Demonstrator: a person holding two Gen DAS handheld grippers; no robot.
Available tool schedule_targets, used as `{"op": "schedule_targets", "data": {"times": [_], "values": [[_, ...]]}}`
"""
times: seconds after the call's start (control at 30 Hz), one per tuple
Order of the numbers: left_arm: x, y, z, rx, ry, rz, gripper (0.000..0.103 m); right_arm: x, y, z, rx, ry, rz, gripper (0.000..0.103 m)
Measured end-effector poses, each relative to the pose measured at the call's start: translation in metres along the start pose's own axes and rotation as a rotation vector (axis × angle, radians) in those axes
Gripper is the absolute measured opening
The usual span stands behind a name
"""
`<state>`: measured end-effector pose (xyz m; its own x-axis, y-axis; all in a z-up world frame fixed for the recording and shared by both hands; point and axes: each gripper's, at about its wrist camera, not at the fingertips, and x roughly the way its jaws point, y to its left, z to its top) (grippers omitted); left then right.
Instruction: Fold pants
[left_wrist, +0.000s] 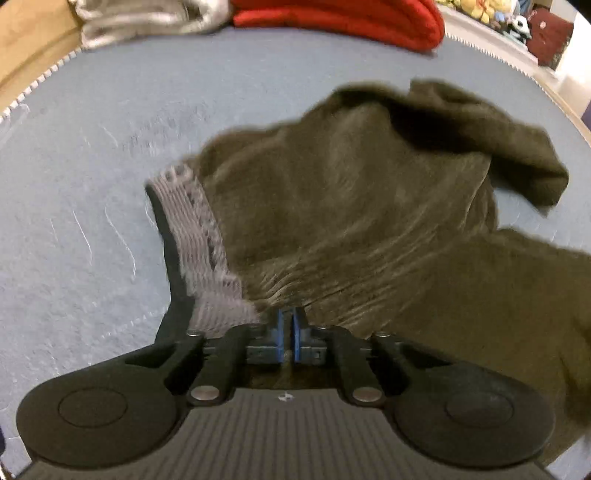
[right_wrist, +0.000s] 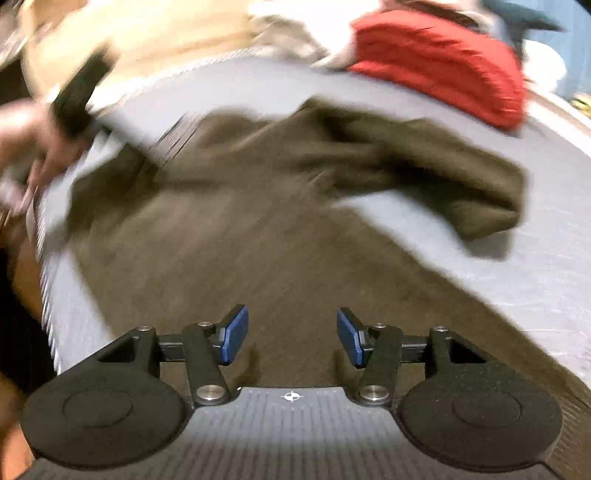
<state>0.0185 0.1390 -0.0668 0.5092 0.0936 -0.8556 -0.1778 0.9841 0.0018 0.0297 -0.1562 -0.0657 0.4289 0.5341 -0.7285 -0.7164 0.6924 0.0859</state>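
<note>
Brown pants lie bunched on the blue mat below the red cloth, pinched by the shut left gripper while the right gripper hangs open and empty, so a tug could mess them up.

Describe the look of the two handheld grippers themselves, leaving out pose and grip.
Both are alike: the left gripper and right gripper have matte black linkage arms with silver pivot pins, blue fingertip pads, two round black discs, and a ribbed dark grey body bearing a small white crosshair mark.
</note>
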Motion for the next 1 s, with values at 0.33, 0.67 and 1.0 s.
{"op": "schedule_targets", "data": {"times": [0.33, 0.67, 1.0], "values": [[-0.04, -0.076, 0.028, 0.012, -0.153, -0.071, 0.043, -0.024, -0.119, 0.016, 0.711, -0.234, -0.267, 0.067], [-0.05, -0.114, 0.053, -0.086, -0.205, -0.152, 0.044, 0.015, -0.143, 0.013, 1.013, -0.279, -0.26, 0.07], [-0.052, -0.131, 0.063, -0.119, -0.227, -0.151, 0.053, 0.077, -0.19, 0.022, 1.151, -0.272, -0.325, 0.085]]}}
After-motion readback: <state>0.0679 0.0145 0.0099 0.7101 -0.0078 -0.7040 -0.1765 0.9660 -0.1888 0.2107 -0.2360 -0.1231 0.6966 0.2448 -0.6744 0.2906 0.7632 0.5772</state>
